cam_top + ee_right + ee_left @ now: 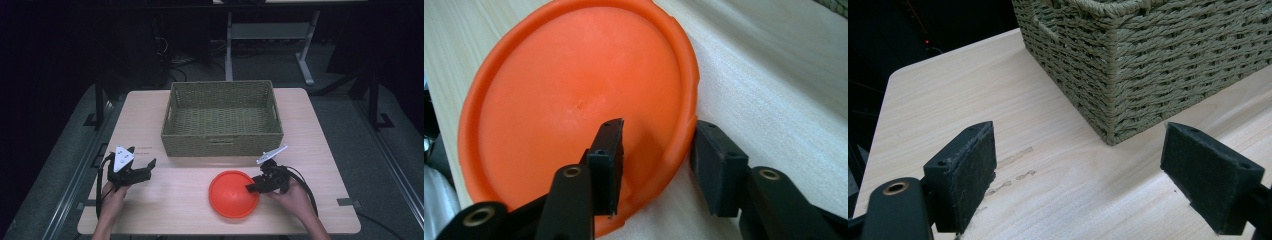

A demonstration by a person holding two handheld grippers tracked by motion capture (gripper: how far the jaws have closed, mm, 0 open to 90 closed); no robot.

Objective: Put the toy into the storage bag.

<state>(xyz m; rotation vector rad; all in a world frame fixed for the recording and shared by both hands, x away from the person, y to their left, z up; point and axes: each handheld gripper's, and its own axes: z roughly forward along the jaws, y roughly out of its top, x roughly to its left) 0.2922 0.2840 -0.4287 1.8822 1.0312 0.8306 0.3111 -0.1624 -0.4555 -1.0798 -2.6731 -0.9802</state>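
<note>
Straddling one orange plate, right claw, one basket

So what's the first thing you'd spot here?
The bright orange plate near the front of the pale wooden table jumps out first. The right gripper has one jaw over the plate and one outside its rim, not yet pressing. Behind stands a big woven basket, and the left gripper waits open at the left.

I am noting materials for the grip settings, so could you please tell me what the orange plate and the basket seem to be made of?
Orange plate: probably moulded plastic, smooth with a dull sheen and a raised rim. Basket: woven olive-green cord, perhaps paper rope or seagrass; twisted strands show, matt and rough.
</note>
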